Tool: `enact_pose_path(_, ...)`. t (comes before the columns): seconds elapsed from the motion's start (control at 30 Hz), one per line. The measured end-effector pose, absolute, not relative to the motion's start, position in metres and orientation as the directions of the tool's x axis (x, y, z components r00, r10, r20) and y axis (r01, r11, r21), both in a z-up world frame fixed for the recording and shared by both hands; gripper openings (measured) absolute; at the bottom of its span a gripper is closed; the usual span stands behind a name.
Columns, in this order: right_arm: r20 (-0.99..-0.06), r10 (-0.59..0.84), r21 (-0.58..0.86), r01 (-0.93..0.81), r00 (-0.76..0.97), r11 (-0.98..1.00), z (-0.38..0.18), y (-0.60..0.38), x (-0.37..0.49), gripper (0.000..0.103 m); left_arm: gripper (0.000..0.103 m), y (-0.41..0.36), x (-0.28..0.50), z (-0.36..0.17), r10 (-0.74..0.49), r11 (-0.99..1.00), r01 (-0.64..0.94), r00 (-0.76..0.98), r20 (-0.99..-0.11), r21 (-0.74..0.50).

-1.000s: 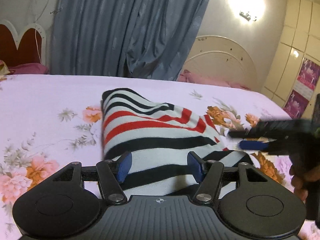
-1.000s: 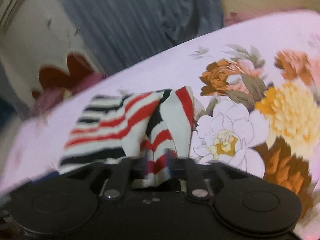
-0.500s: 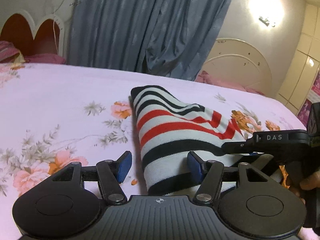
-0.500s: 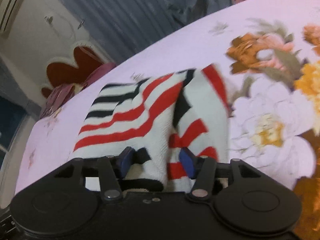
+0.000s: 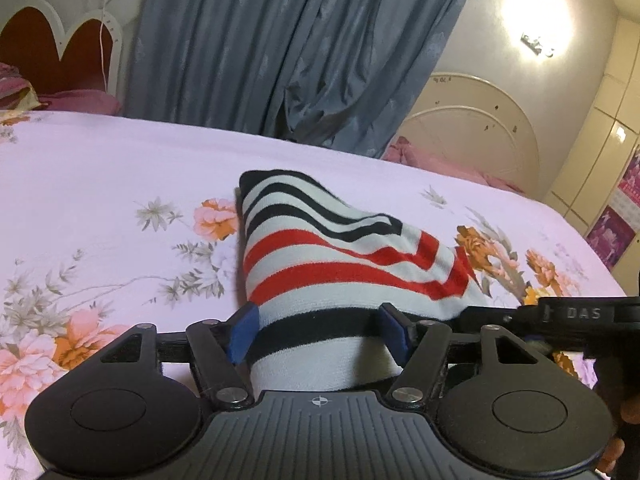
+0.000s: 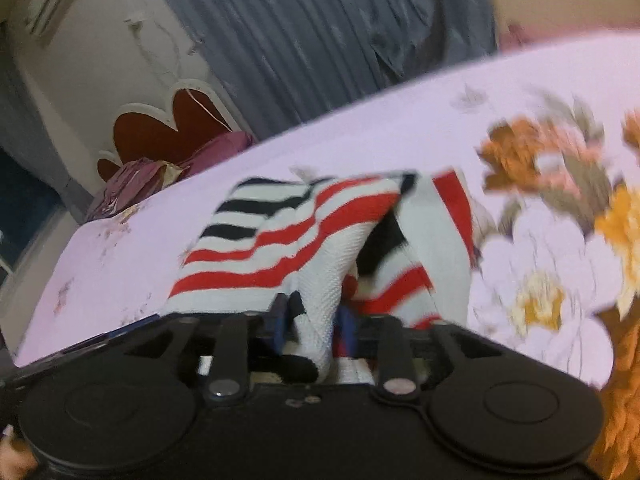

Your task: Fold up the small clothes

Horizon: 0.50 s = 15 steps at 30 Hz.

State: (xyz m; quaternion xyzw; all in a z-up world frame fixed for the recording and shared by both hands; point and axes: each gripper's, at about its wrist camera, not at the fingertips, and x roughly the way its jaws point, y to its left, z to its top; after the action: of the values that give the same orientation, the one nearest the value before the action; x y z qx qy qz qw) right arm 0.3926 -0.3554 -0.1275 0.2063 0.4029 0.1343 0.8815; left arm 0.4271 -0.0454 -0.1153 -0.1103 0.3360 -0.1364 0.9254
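**Striped garment gathered between two grippers on the flowered bed**

The striped garment (image 5: 340, 264) lies bunched on the flowered bedsheet (image 5: 100, 184), near the grippers. The left gripper (image 5: 318, 334) stands with its blue pads (image 5: 242, 332) apart, the near black-striped edge of the cloth between them; its jaws have just been opening. The right gripper (image 6: 314, 326) has just been closing and pinches a raised white fold of the garment. A grey curtain (image 5: 280, 48) hangs at the far side.

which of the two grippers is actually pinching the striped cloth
The right gripper: its jaws have just been closing and now squeeze a bunched fold of the striped garment. The left gripper only straddles the cloth, pads apart.
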Motion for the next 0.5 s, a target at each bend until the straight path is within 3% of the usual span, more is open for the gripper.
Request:
enact_pose_path(0.23,-0.625,0.513,0.639,0.009,0.588,0.769,-0.154,-0.373,0.400,0.048,0.068,-0.046,0.430,-0.118,-0.331,0.937,0.181,0.732,-0.596,-0.298)
enact_pose_path(0.4,-0.618,0.504,0.602,-0.049,0.604,0.797,-0.145,-0.358,0.403,0.022,0.069,-0.047,0.432,-0.118,-0.326,0.938,0.173,0.731,-0.599,-0.299)
enact_pose_path(0.5,-0.597,0.449,0.498,-0.132,0.665,0.857,-0.125,-0.344,0.393,0.020,0.069,-0.047,0.431,-0.115,-0.324,0.938,0.171,0.738,-0.592,-0.300)
